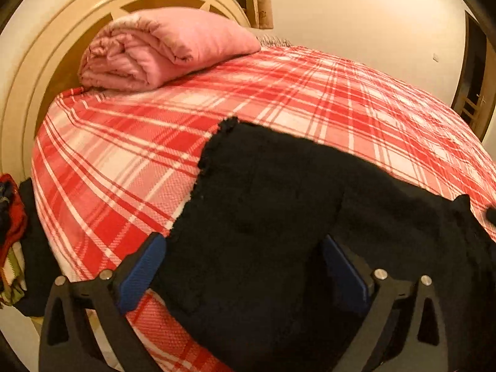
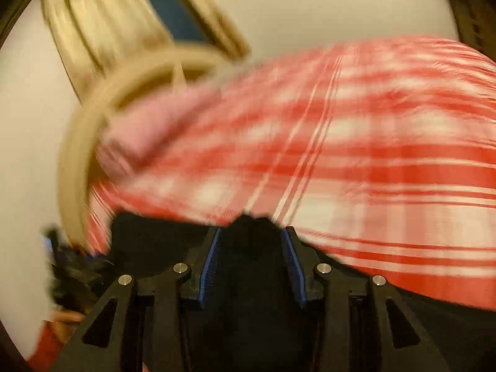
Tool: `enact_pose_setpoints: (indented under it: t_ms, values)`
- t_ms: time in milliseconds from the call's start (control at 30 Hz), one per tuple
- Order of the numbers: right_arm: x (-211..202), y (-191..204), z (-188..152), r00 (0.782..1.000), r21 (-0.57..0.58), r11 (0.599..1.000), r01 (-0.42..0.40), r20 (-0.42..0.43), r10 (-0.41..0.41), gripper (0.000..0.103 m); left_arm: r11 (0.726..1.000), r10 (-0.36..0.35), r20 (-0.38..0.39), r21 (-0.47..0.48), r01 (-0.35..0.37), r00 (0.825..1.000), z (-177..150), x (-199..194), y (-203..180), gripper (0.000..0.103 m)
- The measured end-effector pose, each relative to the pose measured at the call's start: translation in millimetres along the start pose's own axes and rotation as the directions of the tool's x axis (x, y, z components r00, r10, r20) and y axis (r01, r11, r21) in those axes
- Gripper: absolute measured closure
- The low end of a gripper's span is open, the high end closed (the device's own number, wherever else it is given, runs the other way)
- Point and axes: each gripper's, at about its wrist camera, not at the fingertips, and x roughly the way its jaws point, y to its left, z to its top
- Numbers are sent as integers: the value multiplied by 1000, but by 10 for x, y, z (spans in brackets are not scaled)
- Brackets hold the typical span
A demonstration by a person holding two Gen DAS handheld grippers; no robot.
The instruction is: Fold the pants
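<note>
Black pants (image 1: 263, 217): soft, limp, light. Left gripper (image 1: 245, 266) spread wide, released; right gripper (image 2: 251, 248) pinching their edge; take hems.

The right wrist view is smeared by motion: the plaid bedspread (image 2: 356, 142), the pink bedding (image 2: 145, 127) left of and beyond the right tongs (image 2: 251, 257) and the headboard (image 2: 93, 117) have no sharp edges. Black pants (image 2: 251, 232) bunch between these tongs, their lower part lost in shadow. Under the left tongs (image 1: 245, 266), the pants (image 1: 263, 204) run off the bottom and right edges. Crumpled clothes (image 1: 12, 217) to their far left are cut off.
</note>
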Motion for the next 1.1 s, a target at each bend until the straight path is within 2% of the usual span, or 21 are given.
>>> enact_pose_setpoints:
  t_ms: [67, 133, 200, 267, 367, 433, 500, 567, 600, 667, 733, 833, 967, 1033, 1067, 1100]
  values:
    - [-540, -234, 29, 993, 34, 997, 76, 87, -79, 52, 1000, -24, 19, -9, 24, 1000, 8, -122, -21, 0]
    - [-1151, -581, 0, 963, 81, 975, 207, 157, -217, 51, 997, -68, 42, -28, 69, 997, 30, -243, -54, 0]
    - [-1735, -1044, -72, 902, 145, 915, 377, 165, -398, 50, 993, -113, 52, -35, 115, 992, 52, -318, -144, 0]
    - [-2223, -1497, -170, 821, 223, 824, 521, 130, -555, 50, 988, -154, 34, -16, 155, 987, 70, -335, -303, 0]
    - [-2843, -2144, -367, 728, 315, 702, 638, 51, -684, 49, 980, -197, 25, 40, 196, 980, 57, -372, -620, 0]
    - [-3071, -2493, -481, 688, 330, 643, 691, -30, -725, 49, 972, -221, 17, 87, 219, 975, 32, -397, -861, 0]
    - [-3176, -2724, -580, 698, 347, 636, 689, -82, -711, 49, 960, -251, 7, 125, 248, 968, 4, -444, -1057, 0]
    - [-3171, -2883, -660, 720, 339, 650, 680, -137, -681, 49, 949, -273, -1, 163, 269, 962, -33, -511, -1245, 0]
    - [-3173, -2924, -709, 723, 328, 655, 680, -153, -674, 49, 944, -279, -6, 179, 276, 960, -48, -543, -1329, 0]
    - [-3054, -2962, -738, 717, 297, 658, 692, -182, -673, 49, 934, -295, -19, 205, 293, 955, -74, -594, -1453, 0]
    - [-2922, -3008, -756, 724, 270, 673, 689, -215, -655, 49, 926, -302, -24, 232, 299, 953, -96, -648, -1557, 0]
    - [-2878, -3014, -802, 708, 236, 667, 706, -217, -672, 47, 918, -300, -23, 266, 295, 954, -111, -690, -1646, 0]
    - [-2938, -3028, -812, 729, 260, 682, 683, -204, -653, 46, 915, -310, -28, 262, 307, 950, -137, -718, -1657, 0]
    - [-2898, -3027, -793, 728, 254, 682, 685, -210, -653, 47, 916, -313, -29, 256, 310, 949, -147, -708, -1657, 0]
    - [-2879, -3010, -787, 721, 238, 681, 693, -217, -658, 47, 917, -315, -31, 250, 312, 949, -148, -698, -1647, 0]
    - [-2855, -2987, -774, 716, 223, 681, 698, -222, -662, 55, 917, -320, -35, 240, 319, 947, -155, -689, -1636, 0]
